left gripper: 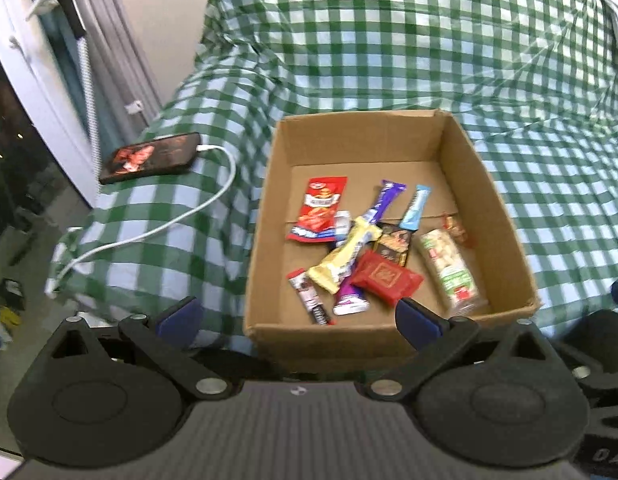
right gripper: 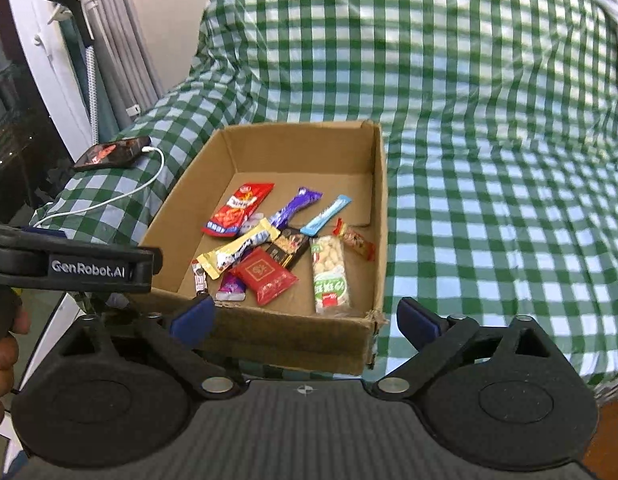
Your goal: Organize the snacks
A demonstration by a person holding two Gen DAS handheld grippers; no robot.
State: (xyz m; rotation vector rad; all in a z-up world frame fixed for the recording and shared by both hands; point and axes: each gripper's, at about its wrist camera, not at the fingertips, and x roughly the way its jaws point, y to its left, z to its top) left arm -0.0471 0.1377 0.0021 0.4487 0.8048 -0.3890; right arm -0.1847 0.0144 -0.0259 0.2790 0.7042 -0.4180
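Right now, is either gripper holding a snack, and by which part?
Nothing is held. The left gripper and right gripper both stand open and empty, short of the cardboard box where the snacks lie.

**Much of my view stays hidden**

The box's near wall [left gripper: 309,344] hides the base of my purple bar [left gripper: 349,300] from the left wrist. The wrapper print stays too small to read. In the right view, my left hand [right gripper: 1,356] is cut off at the edge.
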